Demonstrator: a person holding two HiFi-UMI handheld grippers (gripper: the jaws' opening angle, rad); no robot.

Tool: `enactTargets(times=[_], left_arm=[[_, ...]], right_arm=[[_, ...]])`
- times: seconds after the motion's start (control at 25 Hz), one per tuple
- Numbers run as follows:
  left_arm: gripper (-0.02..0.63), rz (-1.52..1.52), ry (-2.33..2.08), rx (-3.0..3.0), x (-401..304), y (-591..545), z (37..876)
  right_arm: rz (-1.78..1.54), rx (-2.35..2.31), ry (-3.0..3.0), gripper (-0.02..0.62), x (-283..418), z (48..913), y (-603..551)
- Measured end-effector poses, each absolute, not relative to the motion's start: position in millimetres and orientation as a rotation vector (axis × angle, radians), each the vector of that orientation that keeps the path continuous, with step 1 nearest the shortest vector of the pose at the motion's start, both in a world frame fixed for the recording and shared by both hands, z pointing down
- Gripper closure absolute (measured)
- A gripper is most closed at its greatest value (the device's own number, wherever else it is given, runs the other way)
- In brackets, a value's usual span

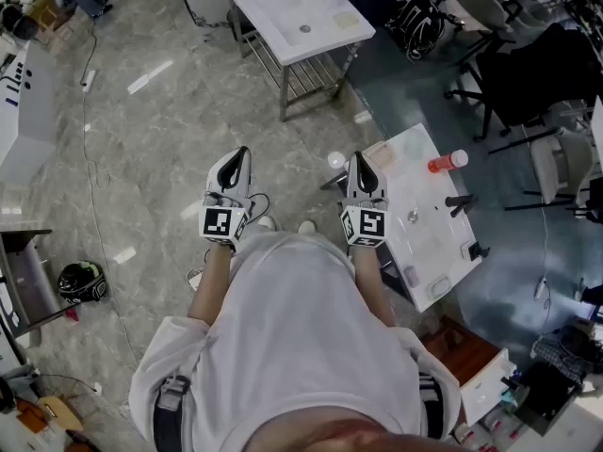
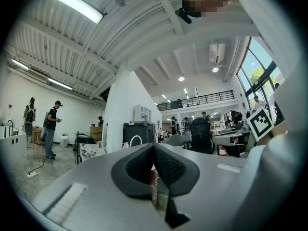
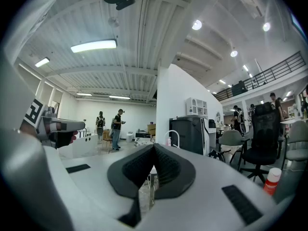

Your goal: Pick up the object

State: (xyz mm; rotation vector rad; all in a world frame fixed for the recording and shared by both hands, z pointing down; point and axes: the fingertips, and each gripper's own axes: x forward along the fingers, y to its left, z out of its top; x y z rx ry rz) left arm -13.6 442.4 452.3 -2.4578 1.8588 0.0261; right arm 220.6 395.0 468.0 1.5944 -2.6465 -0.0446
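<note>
Both grippers were held level in front of the person, side by side and apart. Left gripper (image 1: 241,153): pads pressed together, nothing between them. Right gripper (image 1: 356,157): same, fully closed and empty.

A small white table (image 1: 443,257) stood to the person's right, and the right gripper sat by its near left edge in the head view. On the table were a red bottle (image 1: 447,163) with a white cap at the far end, a black item (image 1: 460,201) mid-table and a small round thing (image 1: 413,217) beside it. I could not tell which one was the object to pick up. Neither gripper touched any of them.

The right gripper view showed the bottle upright, low on the right. A white sink unit (image 1: 301,12) stood further ahead, and a helmet (image 1: 83,282) lay on the floor to the left.
</note>
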Motion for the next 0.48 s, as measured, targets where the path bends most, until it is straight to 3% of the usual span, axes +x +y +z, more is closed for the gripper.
enactTargets(times=[0.48], left_arm=[[0.606,0.059,1.835,-2.481,-24,447,442]], right_arm=[[-0.085,1.622,-2.625,0.592,213,457,405]])
